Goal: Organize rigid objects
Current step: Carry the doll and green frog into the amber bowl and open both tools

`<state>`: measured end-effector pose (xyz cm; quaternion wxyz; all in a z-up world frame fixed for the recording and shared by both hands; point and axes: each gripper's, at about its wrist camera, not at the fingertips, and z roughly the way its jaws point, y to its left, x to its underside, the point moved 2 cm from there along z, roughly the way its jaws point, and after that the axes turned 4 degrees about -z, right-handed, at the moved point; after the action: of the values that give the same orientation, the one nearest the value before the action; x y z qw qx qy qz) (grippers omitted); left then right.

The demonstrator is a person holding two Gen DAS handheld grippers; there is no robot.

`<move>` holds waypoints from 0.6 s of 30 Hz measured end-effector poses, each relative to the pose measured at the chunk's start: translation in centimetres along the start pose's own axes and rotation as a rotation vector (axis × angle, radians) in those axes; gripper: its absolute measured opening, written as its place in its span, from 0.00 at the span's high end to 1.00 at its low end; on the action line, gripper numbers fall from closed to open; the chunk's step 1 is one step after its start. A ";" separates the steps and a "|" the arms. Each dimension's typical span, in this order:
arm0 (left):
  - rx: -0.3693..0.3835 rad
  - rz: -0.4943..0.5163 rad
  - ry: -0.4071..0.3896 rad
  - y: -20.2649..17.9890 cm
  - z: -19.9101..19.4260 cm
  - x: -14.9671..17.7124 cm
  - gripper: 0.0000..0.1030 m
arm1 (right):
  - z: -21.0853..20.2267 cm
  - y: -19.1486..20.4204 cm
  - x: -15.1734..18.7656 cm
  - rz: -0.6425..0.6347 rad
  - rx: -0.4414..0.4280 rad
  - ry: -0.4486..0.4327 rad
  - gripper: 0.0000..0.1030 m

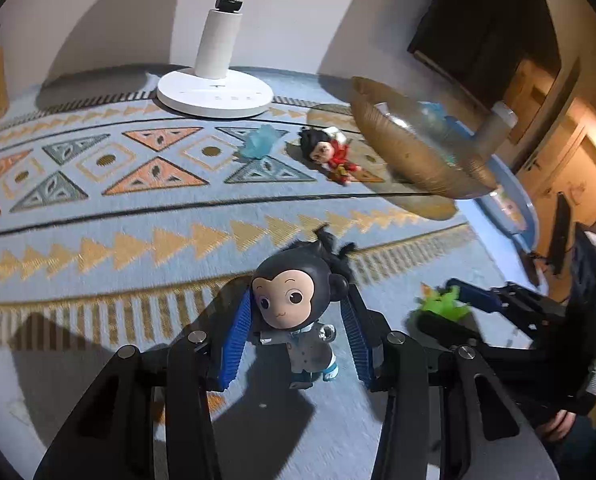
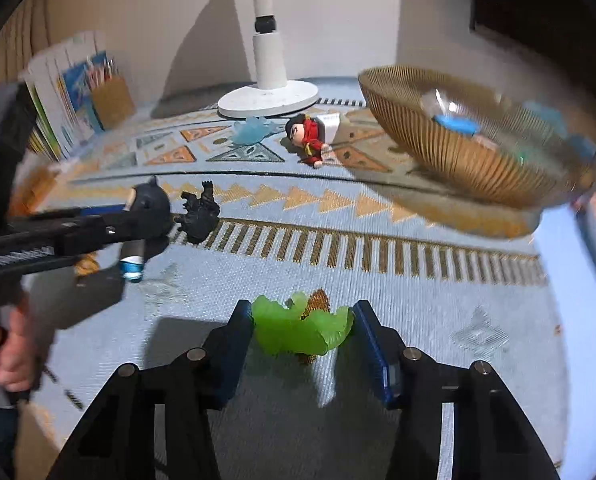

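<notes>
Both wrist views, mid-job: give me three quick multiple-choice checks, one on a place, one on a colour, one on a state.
1. Where does the red-clad figurine lie?
A. inside the bowl
B. on the rug, between the lamp base and the bowl
C. in the left gripper

2. What colour is the toy between the right gripper's fingers?
A. green
B. red
C. black

3. What is the left gripper doing?
A. shut on nothing
B. out of view
C. shut on the monkey figurine

Answers:
1 B: it lies on the patterned rug, below the white lamp base and left of the gold bowl.
2 A: a translucent green toy sits in the right gripper.
3 C: both blue pads flank the monkey figurine.
</notes>
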<state>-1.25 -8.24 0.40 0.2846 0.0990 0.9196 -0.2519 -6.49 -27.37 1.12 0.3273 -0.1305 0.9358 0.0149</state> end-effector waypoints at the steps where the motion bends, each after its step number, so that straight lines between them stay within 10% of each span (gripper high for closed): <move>1: 0.016 -0.005 -0.008 -0.1 -0.4 0.1 0.59 | -0.1 -0.1 0.1 0.011 -0.010 -0.003 0.51; 9: 0.045 0.121 -0.134 -4.7 -6.2 -1.3 0.59 | -3.1 -6.7 -0.7 0.318 -0.277 -0.065 0.51; 18: 0.114 0.218 -0.234 -10.3 -8.4 -6.4 0.59 | -12.3 -13.1 -5.5 0.336 -0.162 -0.320 0.51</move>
<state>-3.35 -12.95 14.19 0.4094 0.1841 0.8483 -0.2809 -6.52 -40.15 14.92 0.4529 0.0053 0.8763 0.1645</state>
